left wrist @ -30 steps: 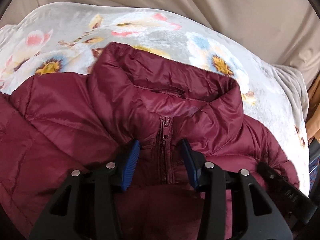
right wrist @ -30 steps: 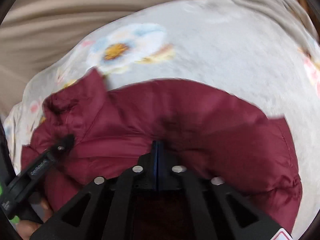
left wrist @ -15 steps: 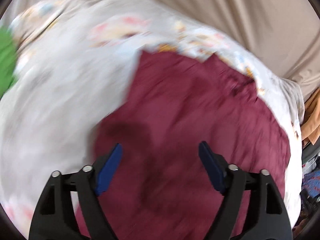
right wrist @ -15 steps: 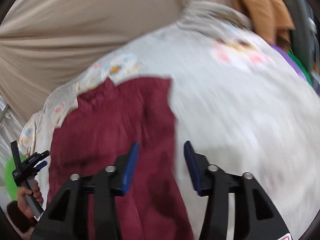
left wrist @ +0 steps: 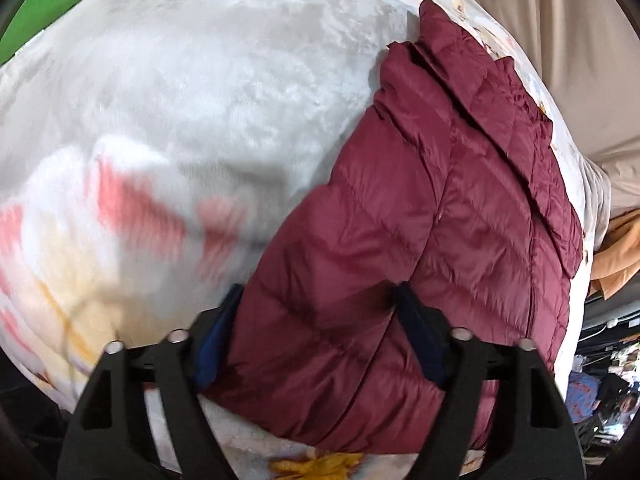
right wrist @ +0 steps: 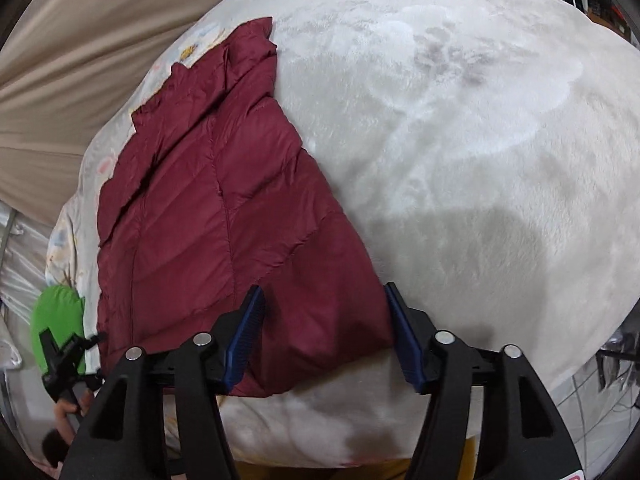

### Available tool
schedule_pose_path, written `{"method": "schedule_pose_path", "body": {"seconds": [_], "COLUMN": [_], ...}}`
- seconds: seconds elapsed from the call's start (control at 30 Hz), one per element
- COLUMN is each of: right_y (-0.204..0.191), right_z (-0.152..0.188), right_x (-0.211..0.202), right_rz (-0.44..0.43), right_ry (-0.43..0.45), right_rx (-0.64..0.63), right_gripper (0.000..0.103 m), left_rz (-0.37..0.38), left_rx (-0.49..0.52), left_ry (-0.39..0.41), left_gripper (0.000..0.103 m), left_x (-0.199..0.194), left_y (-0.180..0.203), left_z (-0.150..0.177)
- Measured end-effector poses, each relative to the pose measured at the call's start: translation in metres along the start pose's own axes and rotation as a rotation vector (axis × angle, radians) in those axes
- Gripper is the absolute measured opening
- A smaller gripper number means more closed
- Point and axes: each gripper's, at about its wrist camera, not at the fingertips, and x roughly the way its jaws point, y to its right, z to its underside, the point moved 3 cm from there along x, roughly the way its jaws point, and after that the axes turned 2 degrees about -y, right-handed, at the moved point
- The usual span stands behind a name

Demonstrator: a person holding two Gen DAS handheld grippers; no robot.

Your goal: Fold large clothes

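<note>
A maroon puffer jacket lies folded lengthwise on a pale floral blanket, its collar at the far end. My left gripper points down at the jacket's near left corner. Its jaws are closing, with the quilted fabric bulging between the blue pads. In the right wrist view the jacket runs up the left side. My right gripper straddles the near right hem corner, its jaws opening and the pads clear of the fabric. A hand holds the left gripper at the lower left.
A beige sheet hangs behind the bed. Green cloth lies at the blanket's far left edge, and green cloth also shows in the right wrist view. A tan garment and room clutter sit past the right edge. Bare blanket spreads right of the jacket.
Both grippers swept from the collar end to the jacket's near hem. The right gripper, shut on fabric before, has opened. The left jaws spread wide, then narrowed around the corner.
</note>
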Motion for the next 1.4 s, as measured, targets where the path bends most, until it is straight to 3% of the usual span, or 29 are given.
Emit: {"method": "schedule_pose_path", "body": {"seconds": [0.07,0.1,0.13,0.2,0.23,0.43,0.53,0.6,0.77,0.87,0.97,1.17,1.4], "right_y": [0.002,0.004,0.006,0.010,0.008,-0.014,-0.026,-0.033,-0.059,-0.073,-0.085,-0.117,-0.121], "right_z": [0.000,0.000,0.001,0.002,0.003,0.009,0.020,0.019,-0.026,-0.067,-0.109,-0.179,-0.225], "right_x": [0.000,0.000,0.000,-0.002,-0.007,-0.048,-0.086,-0.115,-0.178,-0.181,-0.155,-0.063,0.026], "right_rz": [-0.020,-0.023,-0.027,-0.072,-0.083,-0.156,-0.210,-0.273,-0.446,-0.506,-0.506,-0.357,-0.237], "right_ry": [-0.001,-0.003,-0.014,-0.036,-0.025,-0.045,-0.104,-0.092,0.136,0.262,0.318,0.299,0.229], "right_rx": [0.024,0.032,0.036,0.041,0.029,-0.128,-0.251,-0.283,-0.239,-0.169,-0.105,-0.049,0.023], "right_gripper": [0.062,0.059,0.043,0.016,0.011,0.006,0.006,0.005,0.005,0.005,0.005,0.005,0.006], "left_rz": [0.019,0.033,0.044,0.074,0.088,0.158,0.198,0.225,0.307,0.317,0.279,0.111,-0.050], "left_rx": [0.024,0.030,0.033,0.033,0.031,0.064,0.056,0.039,-0.004,0.052,0.100,0.097,0.095], "left_ry": [-0.011,-0.014,-0.014,-0.008,-0.001,0.040,0.059,0.105,0.272,0.372,0.415,0.353,0.269], "left_gripper": [0.047,0.033,0.021,0.011,0.009,0.005,0.004,0.004,0.004,0.004,0.004,0.004,0.004], "left_x": [-0.003,-0.006,-0.009,-0.020,-0.026,-0.089,-0.132,-0.165,-0.222,-0.232,-0.209,-0.109,-0.010], "left_y": [0.002,0.002,0.002,0.000,0.000,0.010,0.008,0.008,0.024,0.048,0.070,0.099,0.106], "left_z": [0.003,0.005,0.006,0.011,0.012,0.032,0.048,0.056,0.035,-0.003,-0.048,-0.138,-0.185]}}
